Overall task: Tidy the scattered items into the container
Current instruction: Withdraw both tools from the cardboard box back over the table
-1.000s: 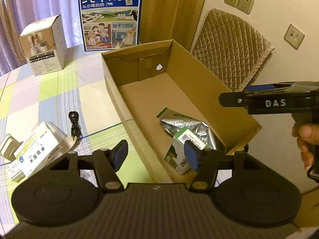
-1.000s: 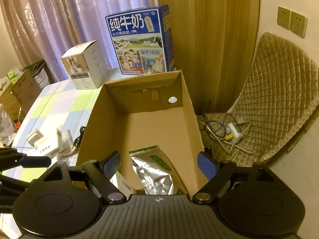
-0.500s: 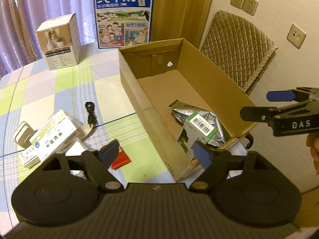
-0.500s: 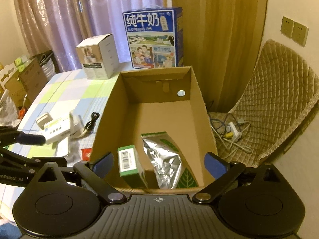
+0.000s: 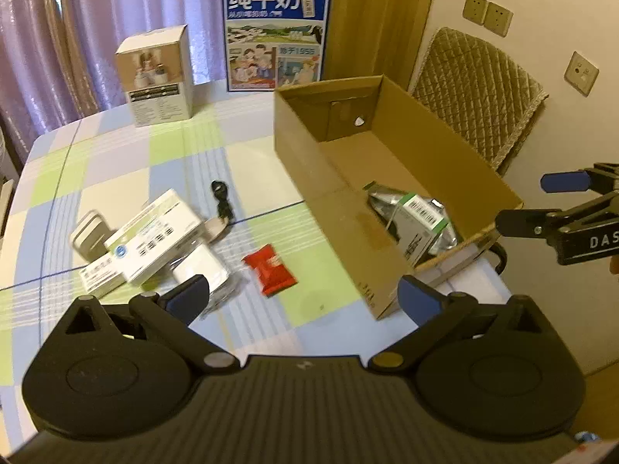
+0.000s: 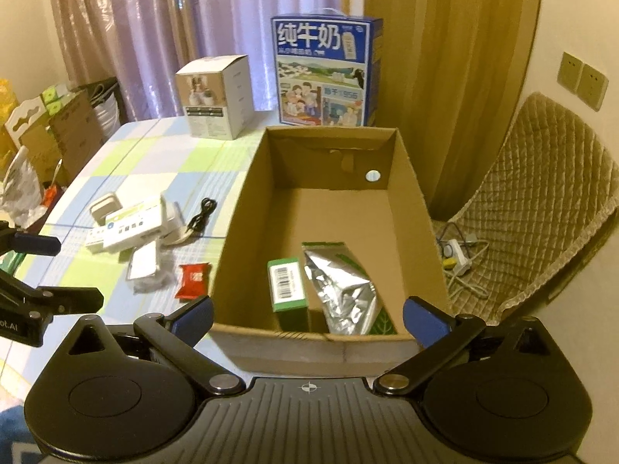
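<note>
Right wrist view looks straight down into the cardboard box [image 6: 332, 208], where a green-and-white carton [image 6: 288, 284] and a crinkled foil pouch [image 6: 342, 290] already lie side by side at the near end; most of the box floor beyond them is bare.

Still out on the checked surface [image 5: 116, 154], to the left of the box, are a red sachet [image 5: 271, 268], a heap of flat white medicine boxes [image 5: 154, 228] lying partly over one another, a small white case [image 5: 91, 234] touching that heap, a clear plastic-wrapped pack [image 5: 203, 270] and a coiled black cable [image 5: 222, 197].

The sachet looks light, soft and probably slick, best pinched across its short edges. The medicine boxes look stiff and light, and can be taken across their narrow width. The cable is limp and likely to trail, so I would take it at the coil.

The left tool [image 5: 303, 299] is opening, nothing between its pads, and it hovers just short of the sachet. The right tool [image 6: 307, 315] is also opening, empty, above the box's near wall.

Two tall printed cartons, the blue milk carton [image 5: 276, 34] and a white carton [image 5: 158, 77], stand well back. The box's left wall rises between the clutter and the inside, so each item must be lifted over it.
</note>
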Demonstrator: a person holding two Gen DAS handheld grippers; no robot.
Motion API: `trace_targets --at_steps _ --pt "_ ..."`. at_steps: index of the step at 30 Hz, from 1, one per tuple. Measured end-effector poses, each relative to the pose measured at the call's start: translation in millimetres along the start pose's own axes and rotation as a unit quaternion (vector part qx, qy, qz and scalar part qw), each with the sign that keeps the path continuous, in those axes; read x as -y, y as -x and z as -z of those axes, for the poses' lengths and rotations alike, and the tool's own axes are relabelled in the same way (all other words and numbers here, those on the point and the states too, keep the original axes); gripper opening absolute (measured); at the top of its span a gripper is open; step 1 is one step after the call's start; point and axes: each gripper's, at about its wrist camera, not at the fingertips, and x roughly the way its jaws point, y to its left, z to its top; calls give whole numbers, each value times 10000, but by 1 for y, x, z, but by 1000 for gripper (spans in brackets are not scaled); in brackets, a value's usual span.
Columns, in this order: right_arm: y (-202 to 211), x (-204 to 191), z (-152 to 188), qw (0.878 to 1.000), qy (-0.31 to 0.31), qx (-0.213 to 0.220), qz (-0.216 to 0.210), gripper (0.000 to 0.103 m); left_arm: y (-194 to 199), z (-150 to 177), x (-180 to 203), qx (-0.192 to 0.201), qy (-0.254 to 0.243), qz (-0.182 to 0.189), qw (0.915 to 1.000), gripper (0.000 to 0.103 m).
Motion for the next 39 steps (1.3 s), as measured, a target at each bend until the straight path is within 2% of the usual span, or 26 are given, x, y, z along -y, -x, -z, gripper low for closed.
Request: trace_targets --at_steps 8,18,27,39 --pt "7 -28 7 9994 281 -3 -181 101 20 22 -27 6 23 -242 9997 102" --pt "10 -64 12 9971 556 42 -514 101 42 53 -71 -15 -33 -735 9973 102" --pt "4 -102 16 9933 806 -15 -833 101 45 78 -103 -152 181 -849 9961 102" --pt "-19 -139 24 9882 986 -177 -1162 101 40 96 -134 -240 328 -924 9949 102"
